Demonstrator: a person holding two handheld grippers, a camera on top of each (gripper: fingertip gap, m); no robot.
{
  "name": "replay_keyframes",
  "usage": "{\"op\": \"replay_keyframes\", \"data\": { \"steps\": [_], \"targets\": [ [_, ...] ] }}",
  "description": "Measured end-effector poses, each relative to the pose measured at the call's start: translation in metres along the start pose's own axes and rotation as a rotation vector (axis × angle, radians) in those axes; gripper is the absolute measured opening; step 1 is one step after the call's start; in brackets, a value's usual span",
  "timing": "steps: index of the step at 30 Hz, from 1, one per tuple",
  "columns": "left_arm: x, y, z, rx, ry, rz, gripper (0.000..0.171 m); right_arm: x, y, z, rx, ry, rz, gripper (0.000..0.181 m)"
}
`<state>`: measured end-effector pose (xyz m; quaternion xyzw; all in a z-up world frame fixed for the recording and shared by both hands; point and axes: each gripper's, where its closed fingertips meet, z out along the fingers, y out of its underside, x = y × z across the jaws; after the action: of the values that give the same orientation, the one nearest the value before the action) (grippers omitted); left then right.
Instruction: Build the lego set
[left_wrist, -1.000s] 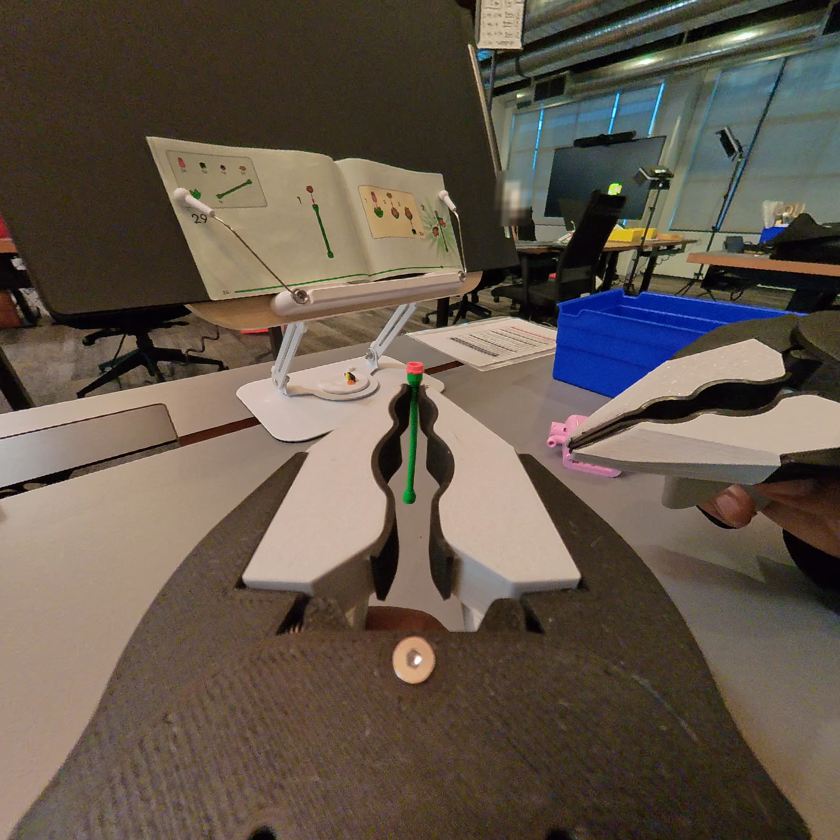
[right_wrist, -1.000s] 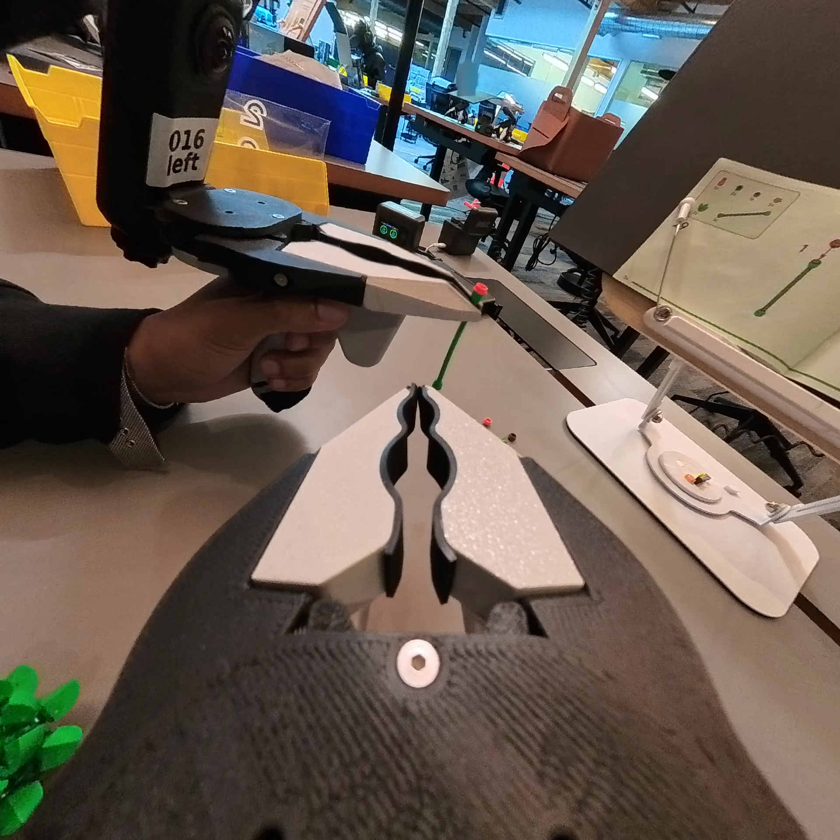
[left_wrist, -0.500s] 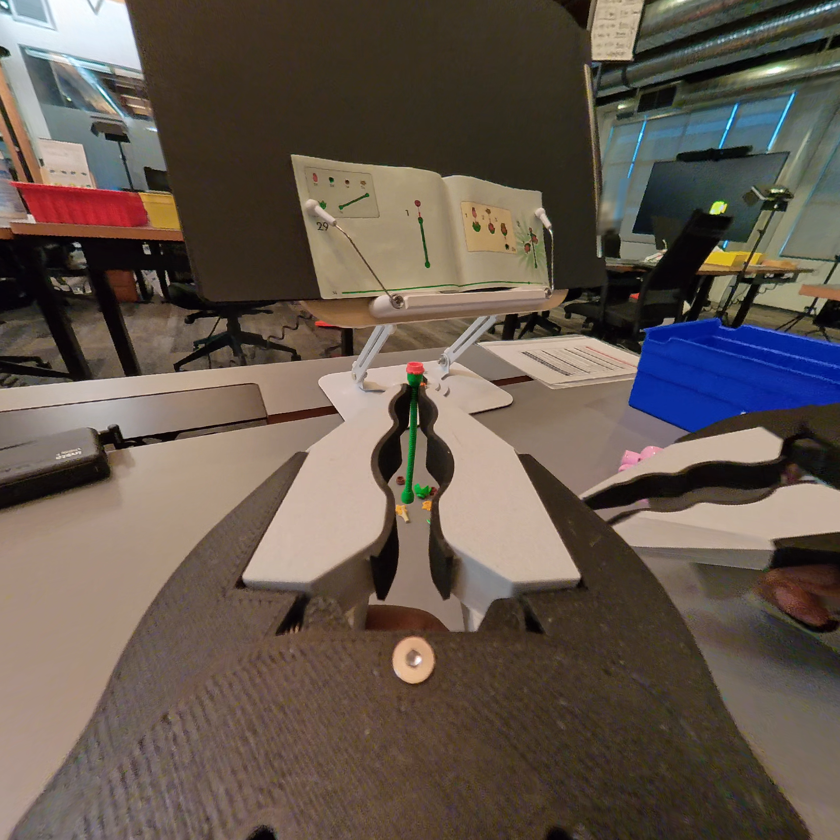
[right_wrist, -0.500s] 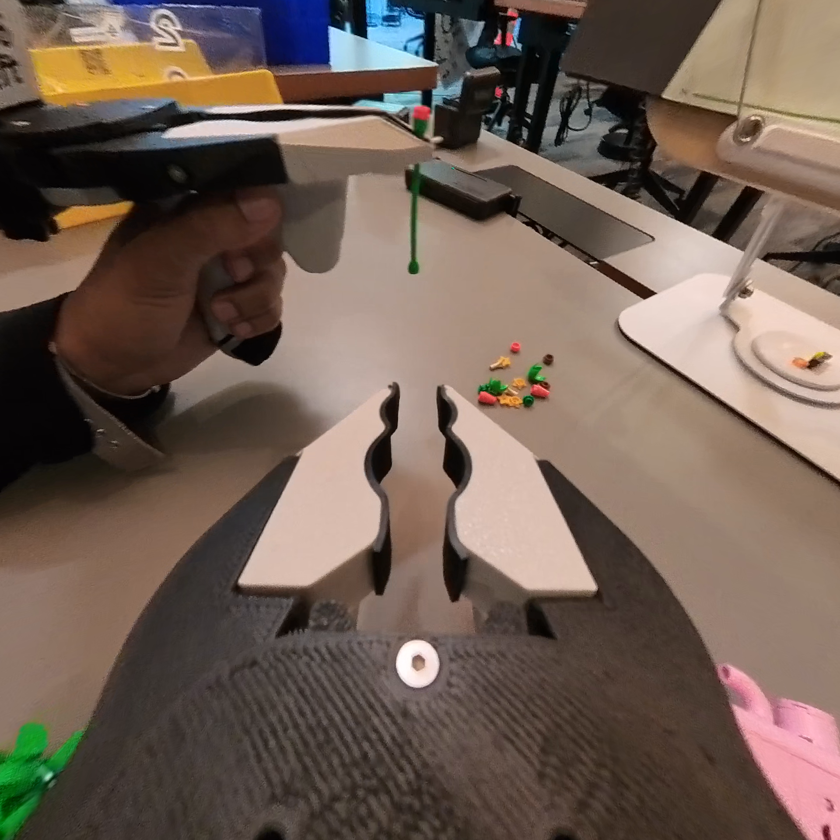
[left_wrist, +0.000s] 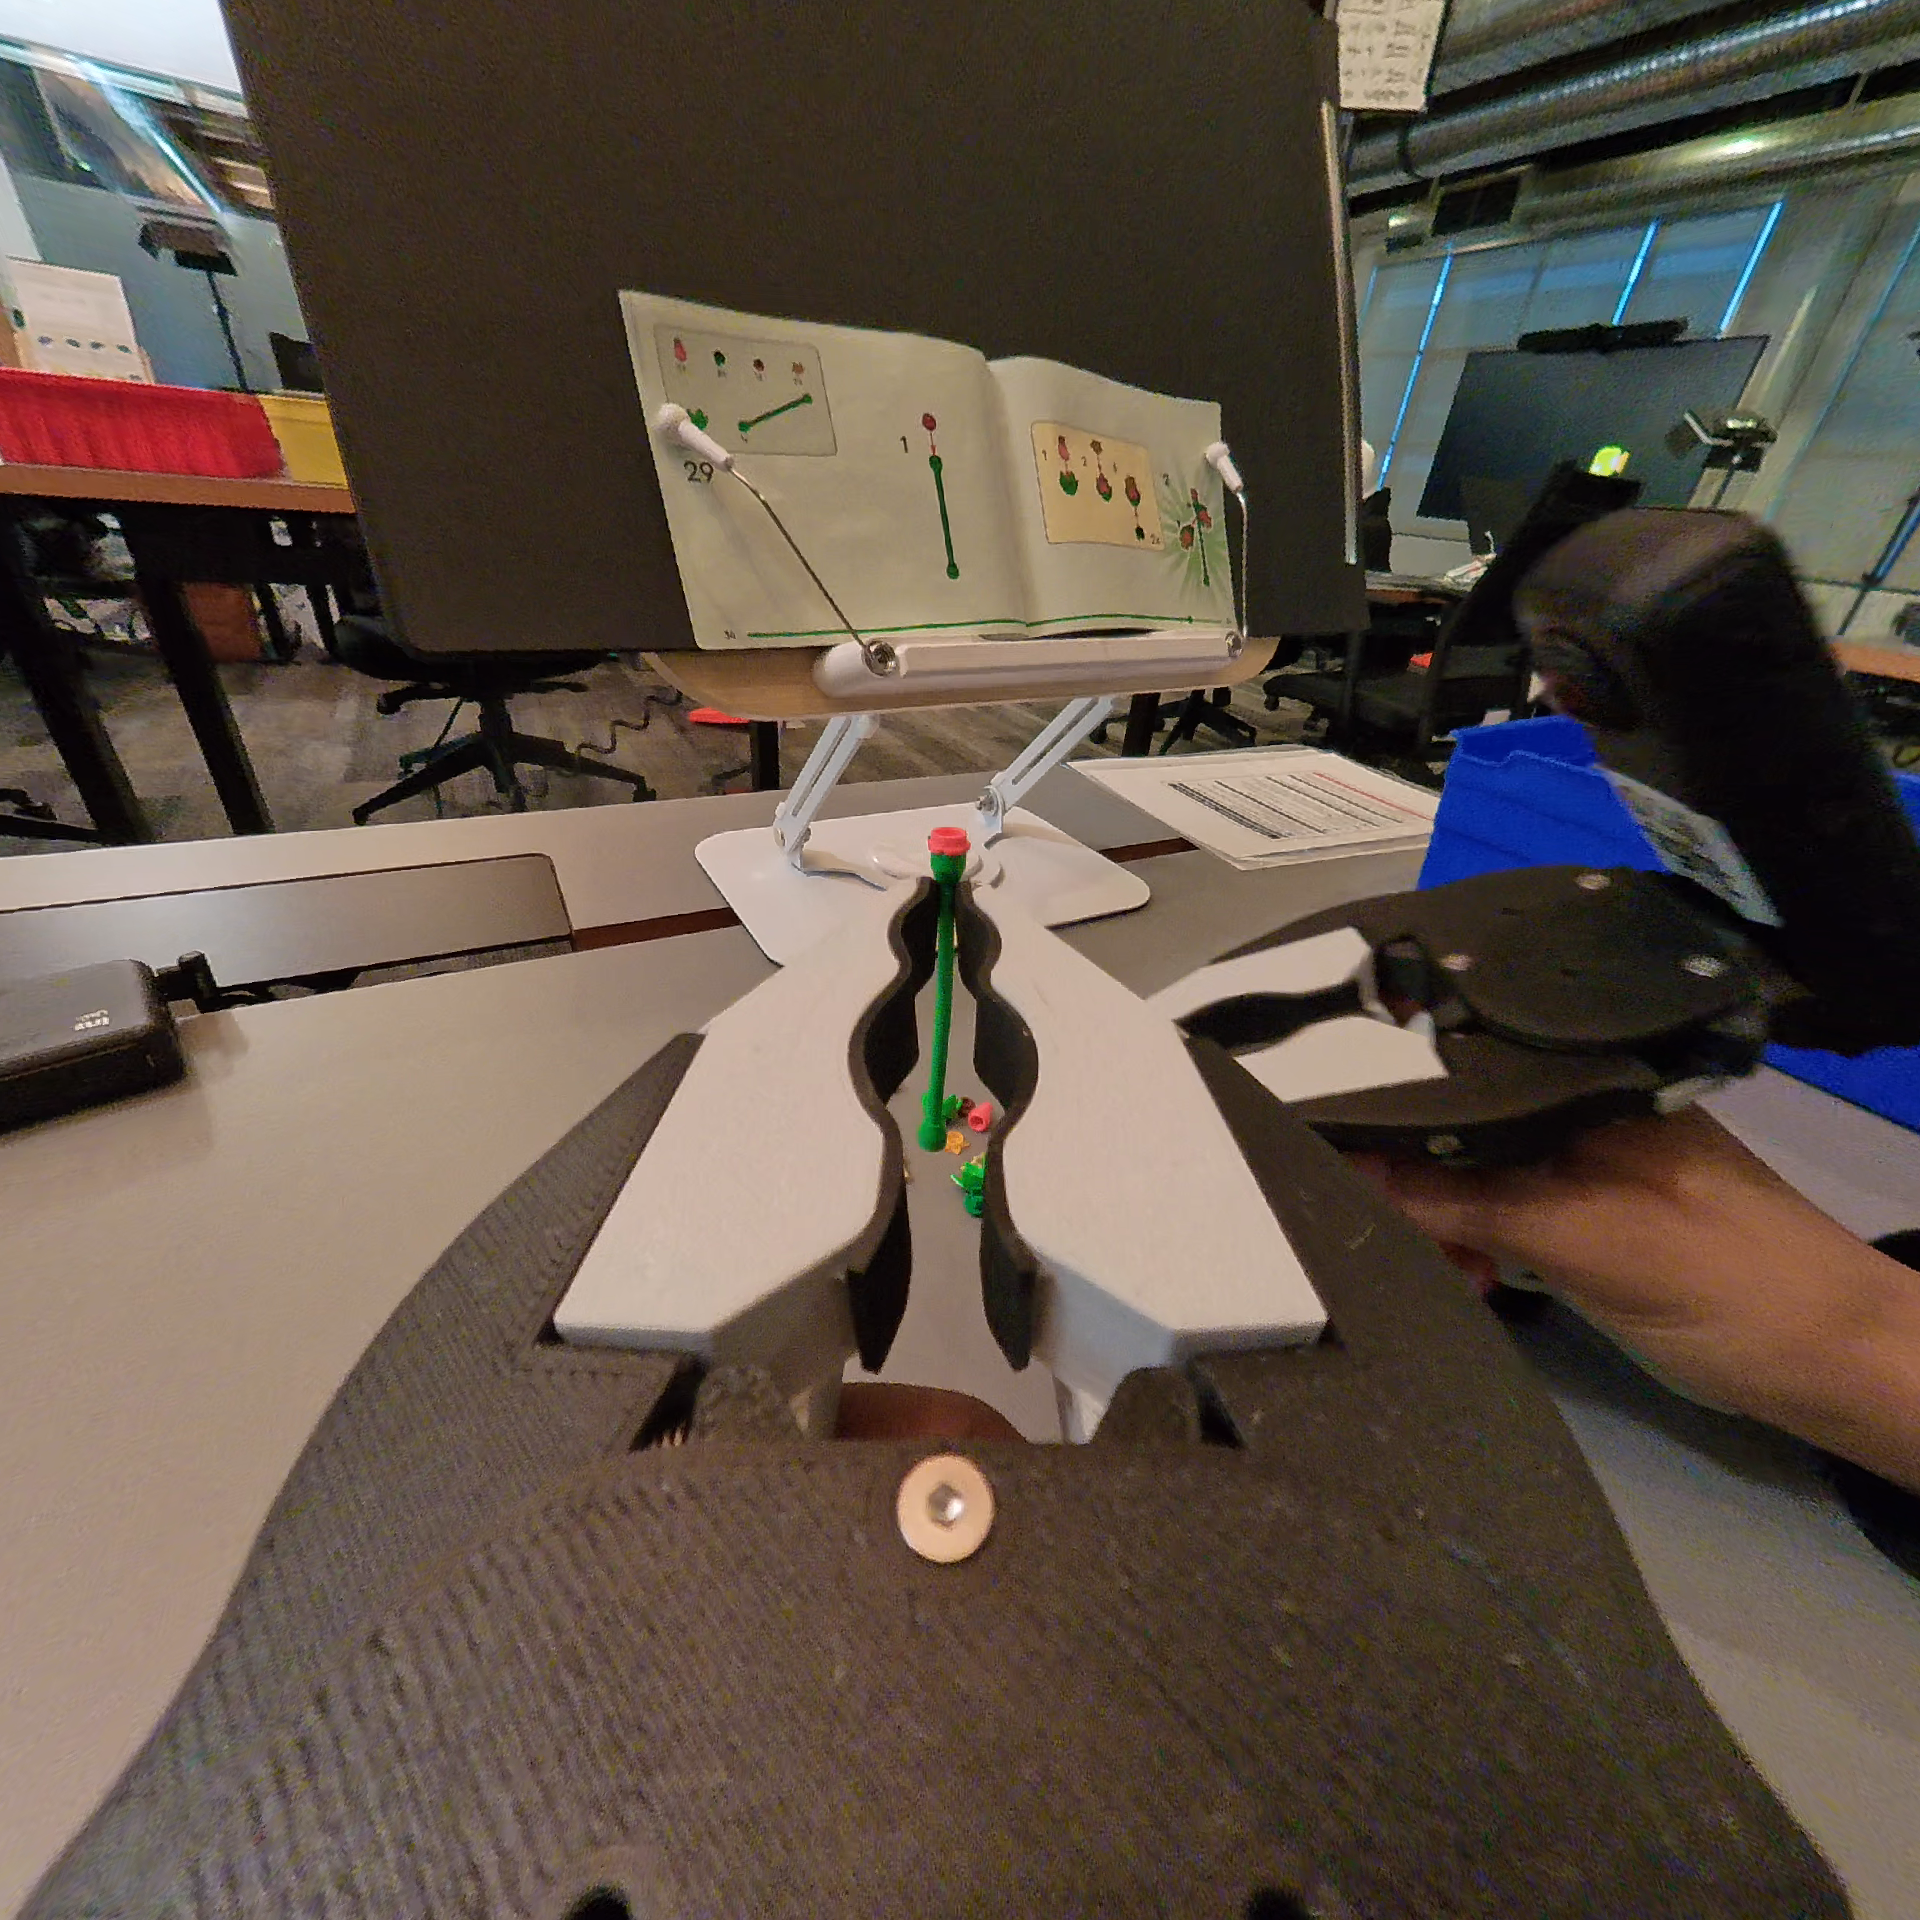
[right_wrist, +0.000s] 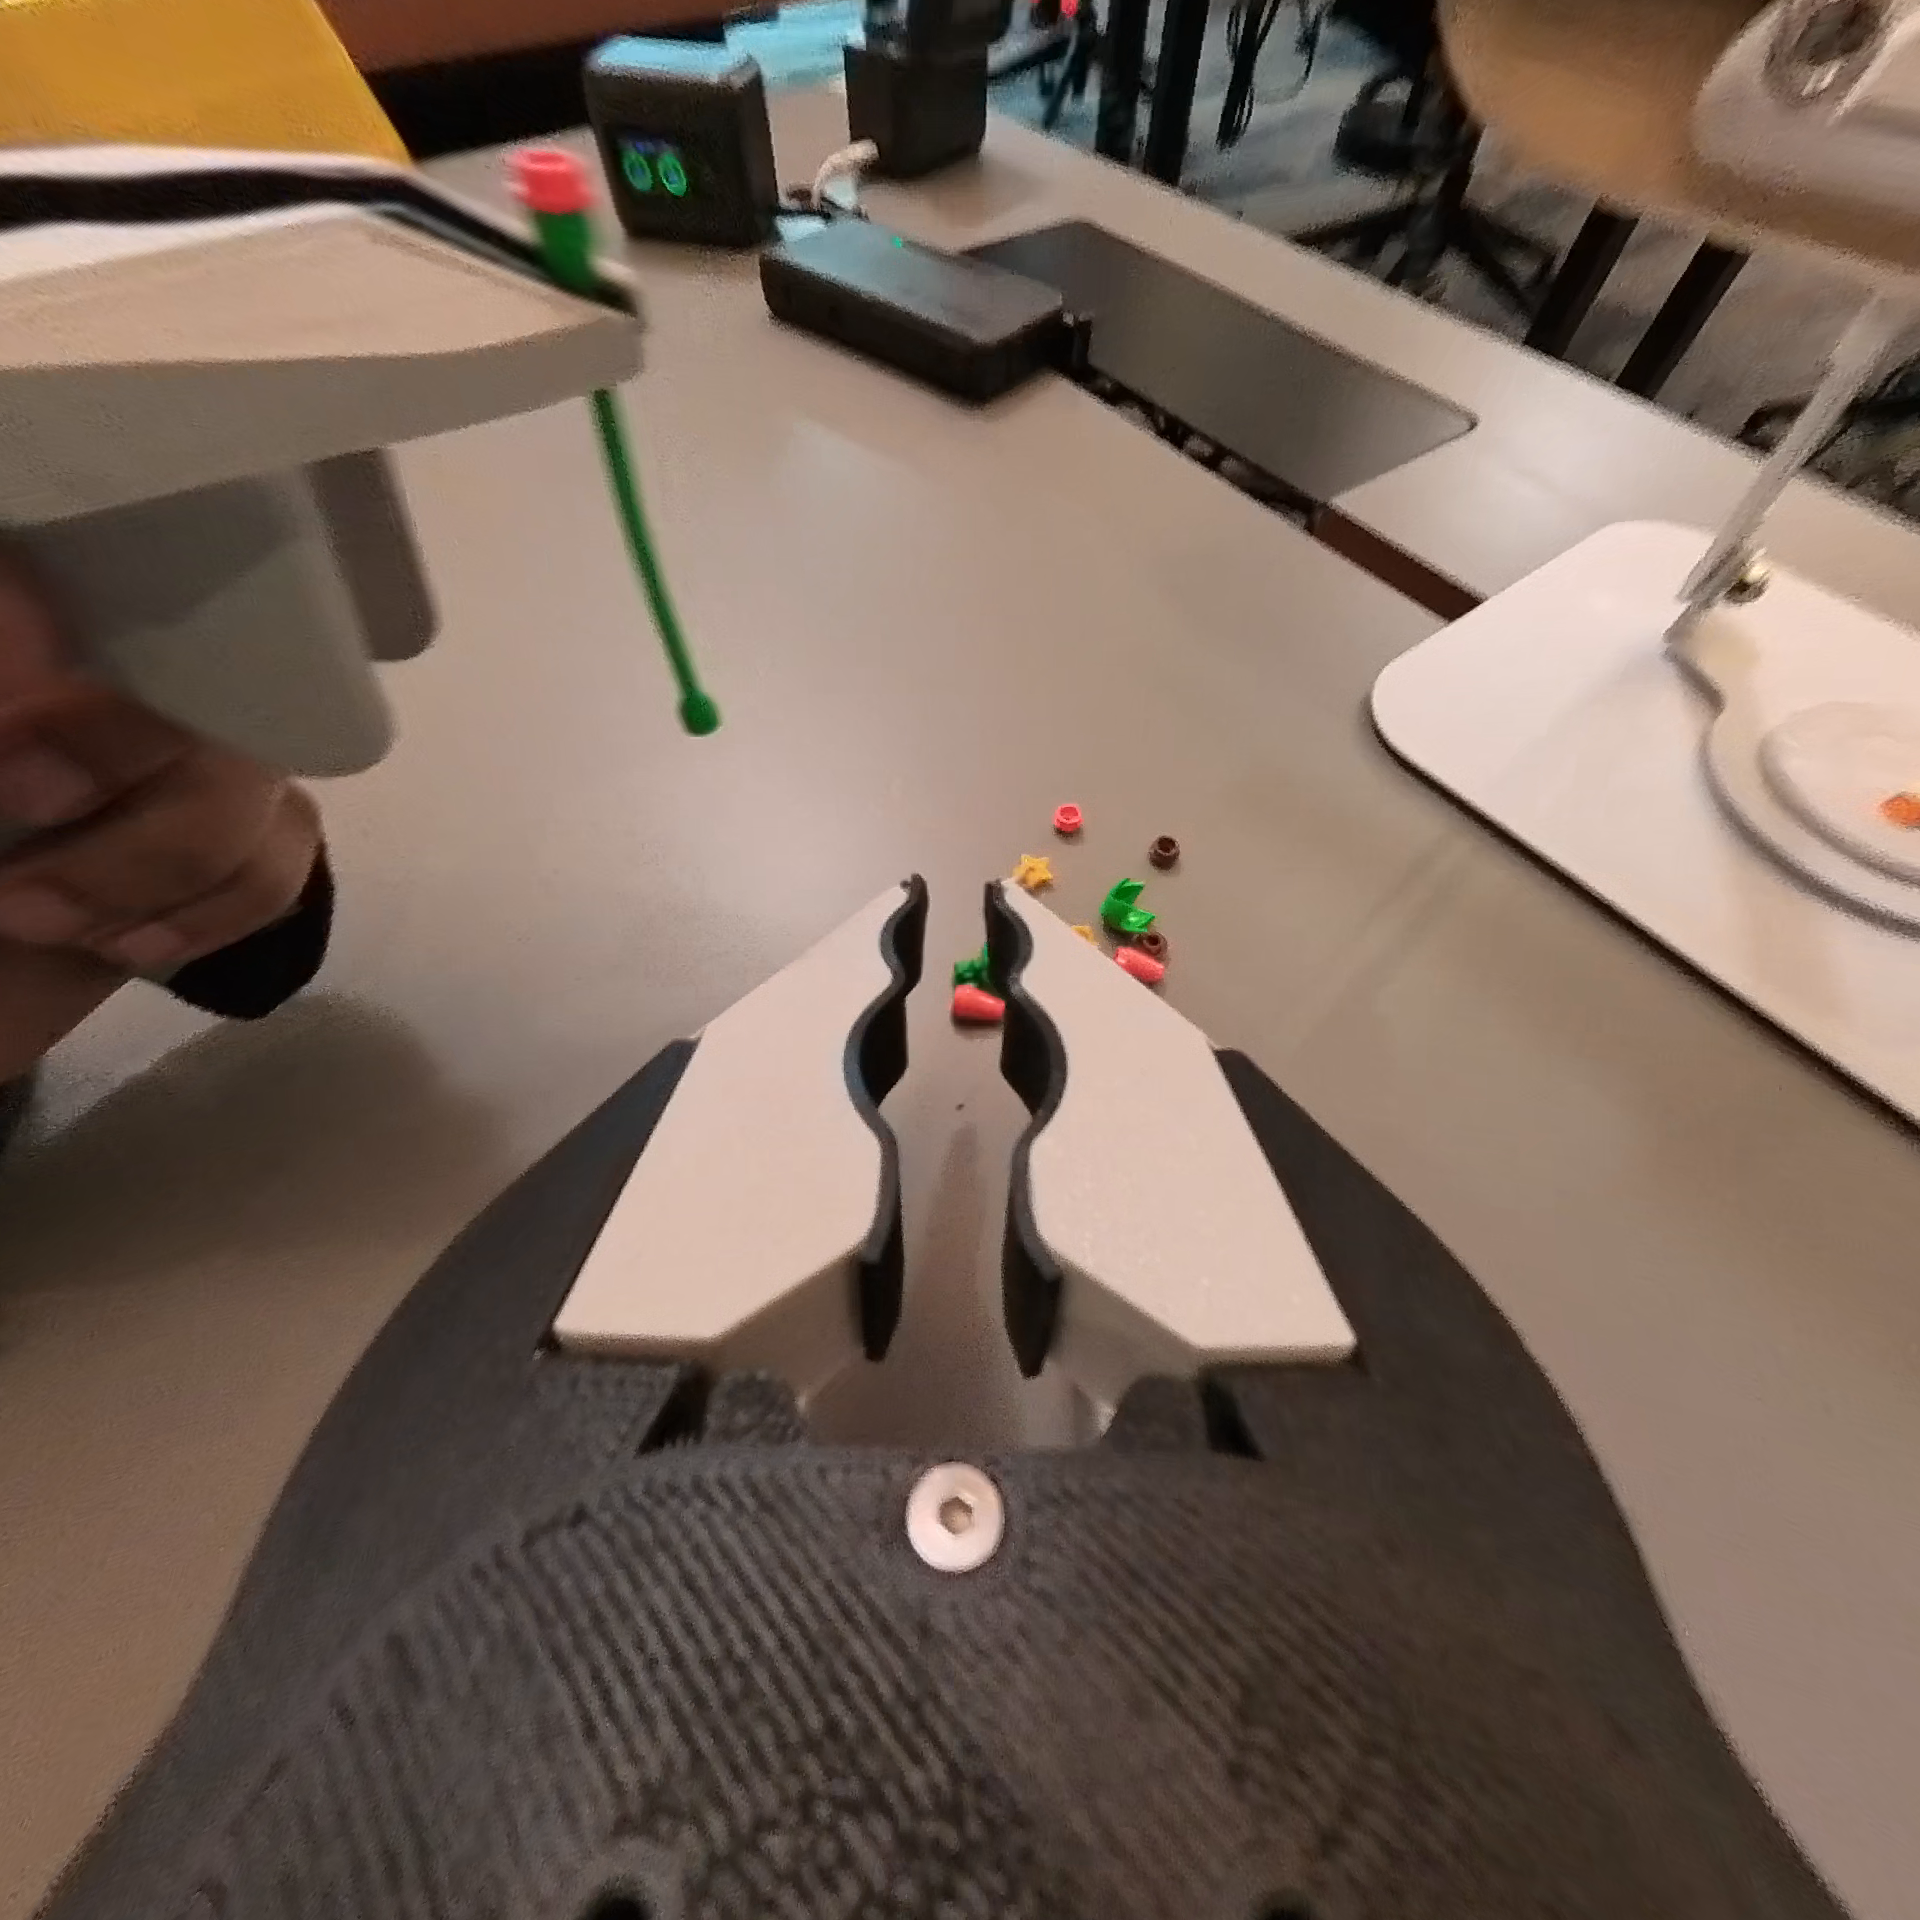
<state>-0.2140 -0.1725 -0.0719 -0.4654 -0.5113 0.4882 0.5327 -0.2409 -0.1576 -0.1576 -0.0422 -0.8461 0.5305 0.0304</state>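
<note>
My left gripper (left_wrist: 943, 896) is shut on a thin green stem (left_wrist: 942, 1023) with a red cap on top, held upright above the table; it also shows in the right wrist view (right_wrist: 644, 561) at upper left. My right gripper (right_wrist: 954, 886) is open and empty, low over a small pile of loose pieces (right_wrist: 1112, 914): red, green, yellow and brown bits on the grey table. A green piece and a red piece lie between its fingertips. In the left wrist view the right gripper (left_wrist: 1179, 1008) sits just right of my left fingers, and the pile (left_wrist: 966, 1143) shows between them.
The open instruction booklet (left_wrist: 935, 488) rests on a white stand (left_wrist: 925, 873) behind the pile. A blue bin (left_wrist: 1517, 810) and a printed sheet (left_wrist: 1288, 805) are at the right. A black power bank (right_wrist: 914, 307) and a small black device (right_wrist: 681, 151) lie at the far table edge. Across from one pair of fingers to the other is roughly 9 centimeters. From either gripper's tips it is about 30 centimeters to the black power bank (right_wrist: 914, 307).
My right gripper has dropped and moved forward to the loose pieces, its jaws narrowing slightly. My left gripper has swung left with the stem, still held.
</note>
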Motion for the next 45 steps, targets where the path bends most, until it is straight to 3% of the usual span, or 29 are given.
{"op": "replay_keyframes", "data": {
  "steps": [5, 11, 21, 26, 32, 39, 45],
  "targets": [
    [-0.001, 0.003, 0.001, -0.007, 0.012, -0.031, 0.000, 0.015, 0.015, 0.017, -0.127, 0.000, 0.090, 0.017],
    [0.002, 0.000, 0.001, 0.001, 0.036, -0.053, 0.000, 0.014, 0.024, 0.023, -0.200, 0.026, 0.046, 0.027],
    [0.005, -0.005, -0.001, 0.017, 0.060, -0.060, 0.000, 0.010, 0.027, 0.024, -0.221, -0.025, 0.081, 0.010],
    [0.009, -0.002, 0.000, 0.001, 0.070, -0.033, 0.000, 0.003, 0.011, 0.009, -0.089, -0.062, 0.074, 0.010],
    [0.016, -0.002, 0.000, 0.000, 0.084, 0.003, 0.000, -0.018, 0.013, -0.022, -0.020, -0.076, 0.040, 0.010],
    [0.024, 0.005, 0.002, -0.022, 0.107, 0.015, 0.000, -0.023, 0.053, -0.046, -0.177, -0.020, -0.006, 0.010],
    [0.024, 0.005, 0.003, -0.025, 0.105, 0.023, 0.000, -0.019, 0.068, -0.047, -0.259, 0.008, 0.001, 0.017]
  ]
}}
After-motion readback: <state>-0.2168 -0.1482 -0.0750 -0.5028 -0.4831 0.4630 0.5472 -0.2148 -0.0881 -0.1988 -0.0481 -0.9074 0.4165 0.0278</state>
